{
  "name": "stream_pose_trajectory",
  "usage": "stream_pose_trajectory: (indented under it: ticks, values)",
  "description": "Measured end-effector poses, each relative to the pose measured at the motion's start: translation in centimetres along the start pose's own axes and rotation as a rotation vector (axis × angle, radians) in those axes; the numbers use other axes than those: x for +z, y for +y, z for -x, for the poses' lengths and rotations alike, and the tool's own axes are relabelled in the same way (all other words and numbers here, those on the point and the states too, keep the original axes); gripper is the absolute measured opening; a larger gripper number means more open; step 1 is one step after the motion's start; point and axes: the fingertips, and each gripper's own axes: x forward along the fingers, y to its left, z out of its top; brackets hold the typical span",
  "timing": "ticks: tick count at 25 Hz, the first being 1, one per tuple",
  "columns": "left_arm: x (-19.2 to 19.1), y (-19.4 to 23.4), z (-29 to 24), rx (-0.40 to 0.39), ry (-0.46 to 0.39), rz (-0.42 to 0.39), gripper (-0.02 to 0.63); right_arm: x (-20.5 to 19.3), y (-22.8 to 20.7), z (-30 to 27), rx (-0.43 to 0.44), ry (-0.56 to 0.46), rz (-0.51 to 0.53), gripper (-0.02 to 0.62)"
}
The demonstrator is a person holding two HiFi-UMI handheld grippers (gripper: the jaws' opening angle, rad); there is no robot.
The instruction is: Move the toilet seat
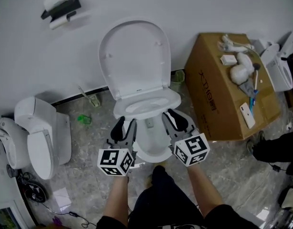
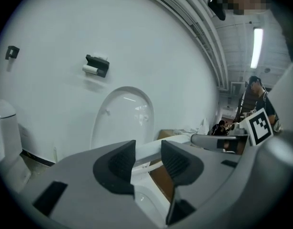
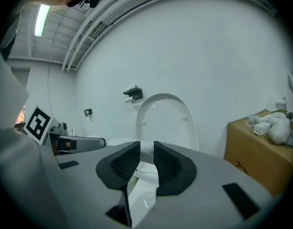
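The white toilet has its lid [image 1: 134,56] upright against the wall. Its seat [image 1: 146,101] is tilted, front rim a little above the bowl [image 1: 151,147]. My left gripper [image 1: 124,125] is at the rim's front left and my right gripper [image 1: 177,118] at its front right. In the left gripper view the jaws [image 2: 148,159] stand apart, and the seat [image 2: 147,152] crosses the gap just beyond them. In the right gripper view the gap [image 3: 146,159] is narrower, with the seat [image 3: 122,141] past the tips. I see no pad pressed on the seat.
A cardboard box [image 1: 227,89] with white fittings on top stands close to the toilet's right. Another toilet [image 1: 41,137] sits at the left and a third [image 1: 279,66] at the far right. A paper holder [image 1: 60,6] hangs on the wall. Cables lie on the floor at lower left.
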Motion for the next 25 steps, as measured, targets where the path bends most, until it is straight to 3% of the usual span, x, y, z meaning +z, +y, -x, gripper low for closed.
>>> stream_pose_trajectory:
  ticks: [16, 25]
  values:
    - [6.6, 3.0, -5.7, 0.087, -0.054, 0.008, 0.123, 6.1, -2.9, -6.7, 0.047, -0.021, 0.102, 0.06]
    - [9.1, 5.0, -8.6, 0.066, -0.084, 0.029, 0.098, 8.3, -4.2, -10.4, 0.034, -0.026, 0.087, 0.055]
